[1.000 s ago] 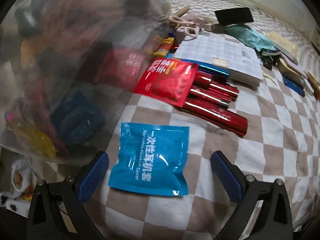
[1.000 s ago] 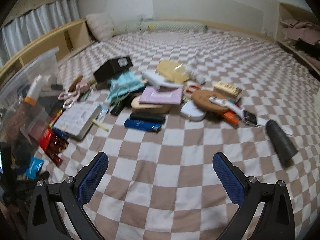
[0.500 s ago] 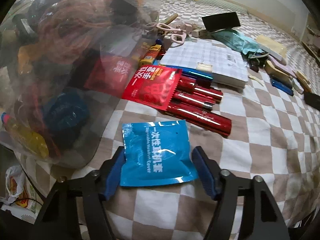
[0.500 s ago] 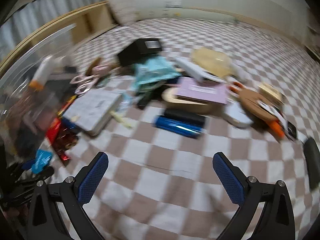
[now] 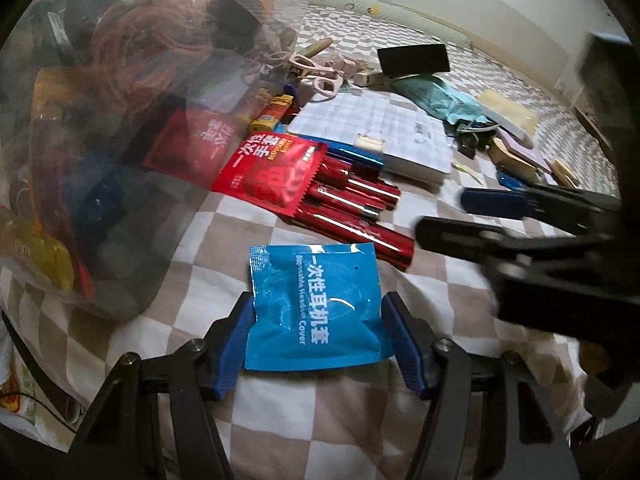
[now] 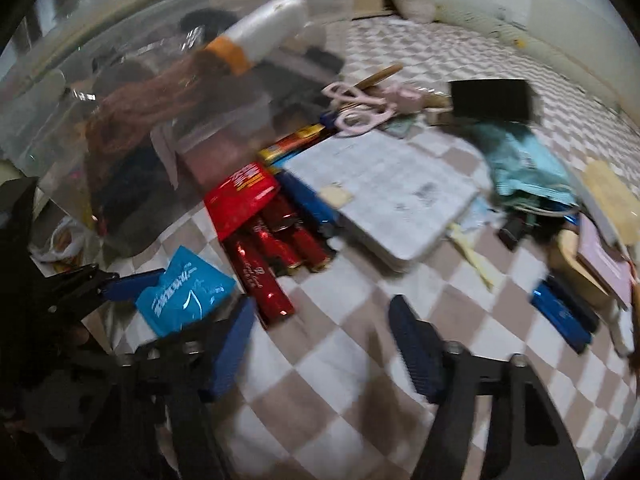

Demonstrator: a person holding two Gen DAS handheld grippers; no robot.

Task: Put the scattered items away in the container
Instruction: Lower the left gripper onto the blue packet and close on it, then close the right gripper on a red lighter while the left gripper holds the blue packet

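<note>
A blue foil packet (image 5: pixel 316 304) lies on the checked bedspread, and my left gripper (image 5: pixel 318 342) is shut on its near part, a pad touching each side. The packet also shows in the right wrist view (image 6: pixel 184 292) between the left gripper's blue pads. The clear plastic container (image 5: pixel 100 128) with several items inside stands to the left. My right gripper (image 6: pixel 324 354) is open and empty, low over the bedspread just right of the packet; it shows at the right of the left wrist view (image 5: pixel 492 204).
A red packet (image 5: pixel 272 172) lies on several red tubes (image 5: pixel 352 216) beyond the blue one. Behind them are a white notebook (image 5: pixel 384 136), pink scissors (image 5: pixel 316 76), a black box (image 5: pixel 412 60), a teal pouch (image 6: pixel 524 164) and a blue lighter (image 6: pixel 564 316).
My left gripper closed further onto the blue packet. My right gripper swung left and down, close to the packet and the container, and now shows in the left wrist view.
</note>
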